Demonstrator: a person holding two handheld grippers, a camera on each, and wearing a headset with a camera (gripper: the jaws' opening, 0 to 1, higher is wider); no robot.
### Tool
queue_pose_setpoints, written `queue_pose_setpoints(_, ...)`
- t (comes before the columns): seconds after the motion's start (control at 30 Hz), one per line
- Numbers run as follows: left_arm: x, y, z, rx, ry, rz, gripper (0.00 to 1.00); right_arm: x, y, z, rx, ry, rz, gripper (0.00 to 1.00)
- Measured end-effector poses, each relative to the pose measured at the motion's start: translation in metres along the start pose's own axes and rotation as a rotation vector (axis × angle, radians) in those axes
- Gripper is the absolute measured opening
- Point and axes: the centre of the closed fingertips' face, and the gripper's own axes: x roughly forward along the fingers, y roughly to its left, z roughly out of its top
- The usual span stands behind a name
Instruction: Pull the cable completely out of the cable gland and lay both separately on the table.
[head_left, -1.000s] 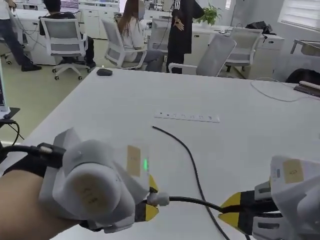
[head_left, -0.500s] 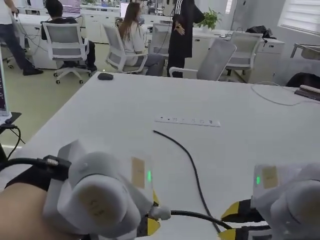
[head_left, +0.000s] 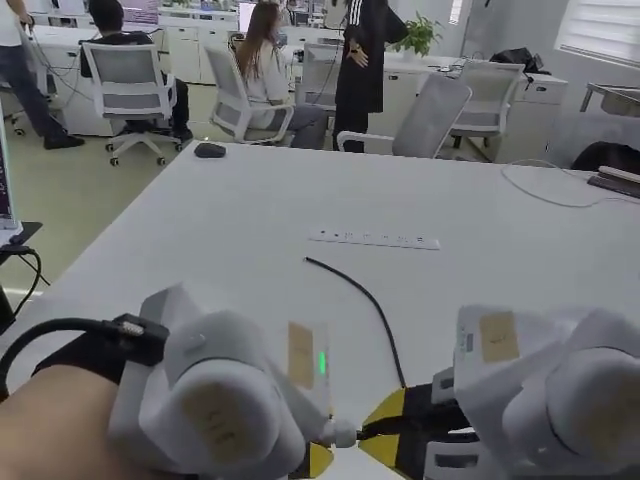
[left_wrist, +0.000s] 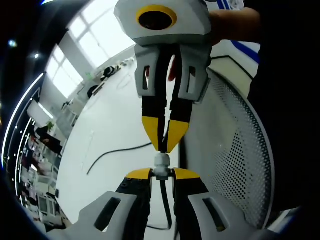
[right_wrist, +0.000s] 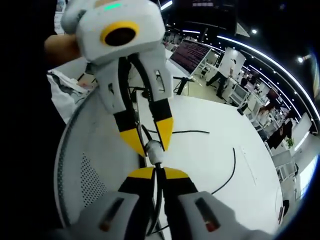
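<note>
Desk (head_left: 250, 215): A big white top. There is plenty of bare room on it for the two things to be laid down apart.

Left gripper (left_wrist: 162, 174): It is held low over the near edge of the desk. It is pointed at the other gripper, tip to tip. Its fingers (left_wrist: 139, 174) are nearly closed, and the gland is pinched between them. For a good pull, this hand should be held firm and not let slide along.

Right gripper (right_wrist: 157, 173): It is pointed back at the left one. Its fingers (right_wrist: 142, 173) are shut tight on the cable, just beside the gland. The pull should be made straight back along the line of the cable. It should not go sideways, or the cable may get stuck or bent.

Cable (head_left: 370, 300): It is thin and black. The long part lies in a bend on the desk. In the left gripper view a short bit is seen behind the gland, between the left fingers. So it is judged that the cable is not out yet.

Gland (left_wrist: 161, 164): It is small and white. It is held between the yellow tips of both grippers.
</note>
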Motion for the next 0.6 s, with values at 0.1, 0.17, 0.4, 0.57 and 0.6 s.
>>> queue_pose_setpoints(0.1, -0.001, 0.001, -0.003, -0.007, 0.006, 0.004, 0.16, -0.003, -0.001, -0.004, -0.013, 0.01, -0.005, 0.03)
queue_pose_setpoints(0.17, -0.002, 0.003, -0.008, -0.014, 0.014, 0.013, 0.16, -0.006, -0.004, -0.008, -0.008, 0.013, -0.016, 0.03)
queue_pose_setpoints(0.4, -0.007, 0.01, -0.014, -0.032, 0.023, 0.041, 0.16, -0.014, -0.014, -0.035, -0.008, 0.084, -0.062, 0.03)
queue_pose_setpoints(0.57, -0.007, 0.01, -0.014, -0.036, 0.023, 0.042, 0.16, -0.019, -0.022, -0.052, -0.004, 0.125, -0.091, 0.03)
queue_pose_setpoints(0.6, -0.007, 0.009, -0.013, -0.037, 0.021, 0.041, 0.16, -0.02, -0.023, -0.055, -0.001, 0.134, -0.096, 0.03)
